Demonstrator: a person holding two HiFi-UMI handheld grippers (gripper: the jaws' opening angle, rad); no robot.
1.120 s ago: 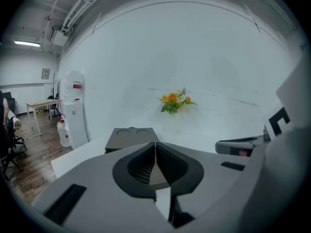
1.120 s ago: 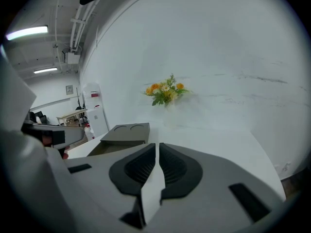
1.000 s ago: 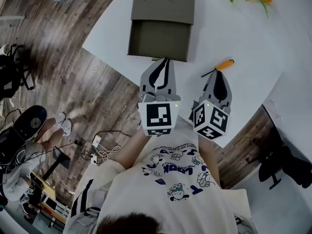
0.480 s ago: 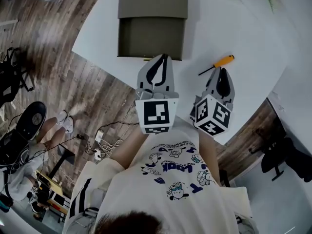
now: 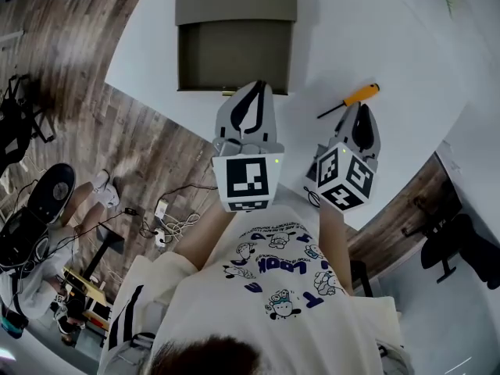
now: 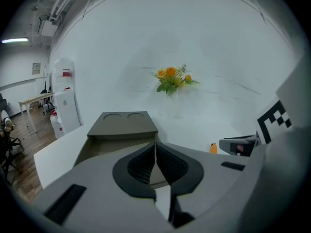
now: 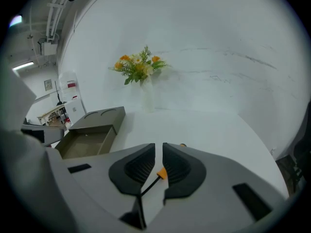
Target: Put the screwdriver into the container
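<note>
Our right gripper is the nearer of the two to the screwdriver; its jaws are drawn together with only a thin slit between them, and they hold nothing; our left gripper is likewise clenched on nothing, its pads meeting in the left gripper view. The screwdriver lies flat on the white table, just beyond the right gripper's tips and a touch to their left; its long axis runs slantwise, black shaft toward near-left, orange handle toward far-right. In the right gripper view we see shaft and handle through the slit, lying on the table beyond the jaws, not pinched. The open container sits far-left of the tool, straight ahead of the left gripper; we judge the right jaws must part before closing across that slanted shaft.
</note>
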